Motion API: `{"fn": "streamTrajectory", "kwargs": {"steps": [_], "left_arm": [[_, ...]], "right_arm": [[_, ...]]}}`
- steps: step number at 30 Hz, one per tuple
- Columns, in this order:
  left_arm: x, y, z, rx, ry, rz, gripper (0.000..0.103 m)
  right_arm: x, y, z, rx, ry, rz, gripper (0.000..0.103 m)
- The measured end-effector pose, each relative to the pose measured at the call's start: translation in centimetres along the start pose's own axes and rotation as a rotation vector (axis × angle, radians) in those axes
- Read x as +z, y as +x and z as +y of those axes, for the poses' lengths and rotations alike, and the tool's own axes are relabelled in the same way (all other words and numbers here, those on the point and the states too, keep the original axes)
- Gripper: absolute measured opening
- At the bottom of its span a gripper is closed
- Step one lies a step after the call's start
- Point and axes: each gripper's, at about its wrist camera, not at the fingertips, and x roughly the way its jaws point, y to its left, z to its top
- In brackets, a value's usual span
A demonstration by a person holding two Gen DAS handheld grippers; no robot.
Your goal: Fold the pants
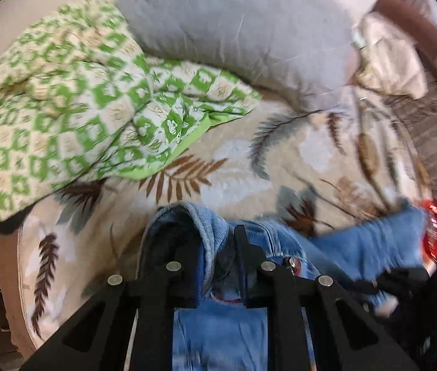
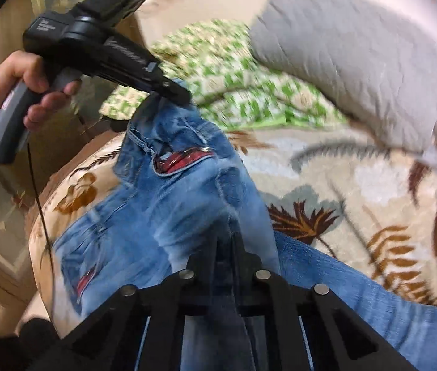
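A beige bedspread printed with brown and grey leaves [image 1: 249, 160] covers the bed, with a green-and-white checked quilt [image 1: 73, 111] and a grey pillow [image 1: 234, 31] at its far side. The blue denim pants [image 2: 187, 204] lie across the near part. The left gripper [image 1: 217, 247] is nearly closed, pinching a fold of denim; the right gripper [image 2: 225, 241] is clamped tight on another fold. Only the right view shows a person's hand [image 2: 17, 83] holding the left tool, and the red patches on the pants.
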Motion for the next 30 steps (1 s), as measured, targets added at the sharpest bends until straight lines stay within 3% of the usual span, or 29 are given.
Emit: {"fn": "streamTrajectory", "kwargs": {"steps": [4, 7, 12, 17, 18, 20, 21, 22, 24, 28, 30], "left_arm": [[-7.3, -5.0, 0.1, -0.086, -0.046, -0.083, 0.018], [-13.4, -6.0, 0.2, -0.143, -0.1, -0.114, 0.018], [-21.6, -2.5, 1.6, -0.142, -0.256, -0.076, 0.018], [-24.5, -0.5, 2.2, -0.171, -0.32, -0.105, 0.018], [-24.5, -0.4, 2.2, -0.177, -0.336, -0.108, 0.019], [-24.4, -0.3, 2.4, -0.181, -0.349, -0.112, 0.019], [-24.4, -0.3, 2.4, -0.18, -0.344, -0.112, 0.019], [-24.2, -0.4, 2.2, -0.177, -0.337, -0.11, 0.019], [-24.1, -0.5, 2.3, -0.173, -0.327, -0.108, 0.02], [-24.3, -1.0, 2.8, -0.171, -0.328, -0.113, 0.021], [-24.3, -1.2, 2.9, -0.173, -0.325, -0.117, 0.021]], "right_arm": [[-2.6, -2.6, 2.5, 0.007, -0.096, -0.025, 0.007], [-5.1, -3.2, 4.3, 0.025, -0.152, -0.009, 0.007], [-7.9, -3.8, 5.8, 0.063, -0.204, -0.011, 0.007], [-8.9, -4.6, 5.7, 0.073, -0.213, 0.02, 0.009], [-8.7, -4.7, 5.6, 0.059, -0.216, 0.028, 0.014], [-8.4, -4.9, 5.4, 0.021, -0.232, 0.031, 0.059], [-8.0, -5.1, 5.3, 0.011, -0.235, 0.023, 0.098], [-7.8, -5.6, 5.3, 0.005, -0.233, -0.017, 0.103], [-7.0, -6.5, 5.5, 0.024, -0.259, -0.079, 0.103], [-5.3, -5.6, 6.6, -0.037, -0.389, -0.085, 0.103], [-5.0, -4.1, 7.3, -0.069, -0.475, -0.042, 0.103]]}}
